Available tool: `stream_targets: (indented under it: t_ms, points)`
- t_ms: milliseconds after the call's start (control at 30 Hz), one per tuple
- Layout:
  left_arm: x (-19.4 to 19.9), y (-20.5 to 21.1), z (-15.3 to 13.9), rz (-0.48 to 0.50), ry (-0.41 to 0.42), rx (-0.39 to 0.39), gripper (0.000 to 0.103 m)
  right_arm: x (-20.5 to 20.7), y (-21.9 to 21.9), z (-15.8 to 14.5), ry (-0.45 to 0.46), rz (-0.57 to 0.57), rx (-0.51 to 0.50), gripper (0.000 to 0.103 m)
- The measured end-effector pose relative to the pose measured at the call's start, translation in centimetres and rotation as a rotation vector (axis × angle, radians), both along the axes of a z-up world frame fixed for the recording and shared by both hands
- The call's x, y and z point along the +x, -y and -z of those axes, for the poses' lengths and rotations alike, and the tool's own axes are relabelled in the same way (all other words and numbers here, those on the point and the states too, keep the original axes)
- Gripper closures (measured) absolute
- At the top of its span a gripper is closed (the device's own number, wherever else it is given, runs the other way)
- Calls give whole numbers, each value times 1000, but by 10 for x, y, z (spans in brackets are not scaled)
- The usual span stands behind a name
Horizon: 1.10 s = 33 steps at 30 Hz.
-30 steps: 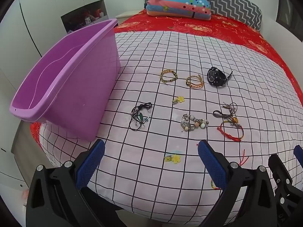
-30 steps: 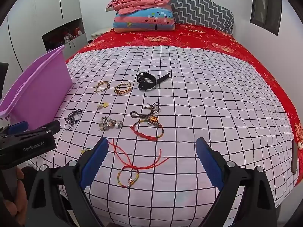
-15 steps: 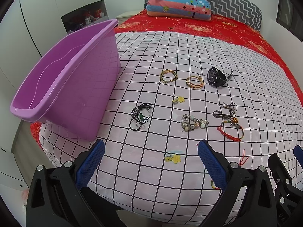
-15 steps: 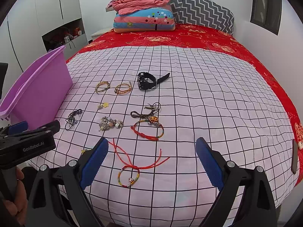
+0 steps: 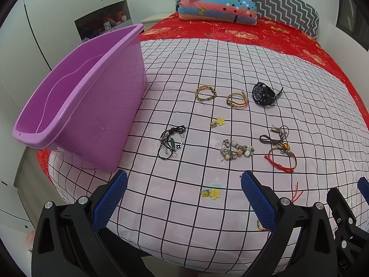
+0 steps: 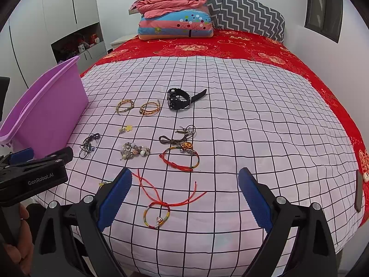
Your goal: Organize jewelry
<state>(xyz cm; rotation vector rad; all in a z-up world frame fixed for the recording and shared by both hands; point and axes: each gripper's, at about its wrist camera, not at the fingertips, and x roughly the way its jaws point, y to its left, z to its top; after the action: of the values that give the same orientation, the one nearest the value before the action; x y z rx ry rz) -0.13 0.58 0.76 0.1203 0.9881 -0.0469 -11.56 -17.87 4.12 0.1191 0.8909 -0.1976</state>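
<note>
Several pieces of jewelry lie spread on a white checked sheet (image 5: pixel 230 53). A black watch (image 5: pixel 264 93) and two gold bangles (image 5: pixel 206 93) sit farthest from me. Nearer lie a black cord necklace (image 5: pixel 171 141), a beaded bracelet (image 5: pixel 236 150), a red cord bracelet (image 6: pixel 180 159) and a yellow flower clip (image 5: pixel 211 193). A multicoloured bracelet with red strings (image 6: pixel 159 214) lies just in front of my right gripper (image 6: pixel 185 199), which is open and empty. My left gripper (image 5: pixel 183 198) is open too, hovering over the bed's near edge. An empty purple tub (image 5: pixel 76 106) stands at the left.
Folded quilts and a zigzag pillow (image 6: pixel 244 11) are stacked at the head of the bed on a red bedspread (image 6: pixel 253 46). White wardrobes (image 5: pixel 46 11) line the left wall. A person's hand (image 6: pixel 16 249) holds the left gripper's handle.
</note>
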Motion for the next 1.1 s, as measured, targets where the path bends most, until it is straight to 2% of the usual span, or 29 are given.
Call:
stream_targets:
  t_ms: [1100]
  points:
    - [1,4,-2,4,10,10,6,1,-1,-4,6,-4,1,14]
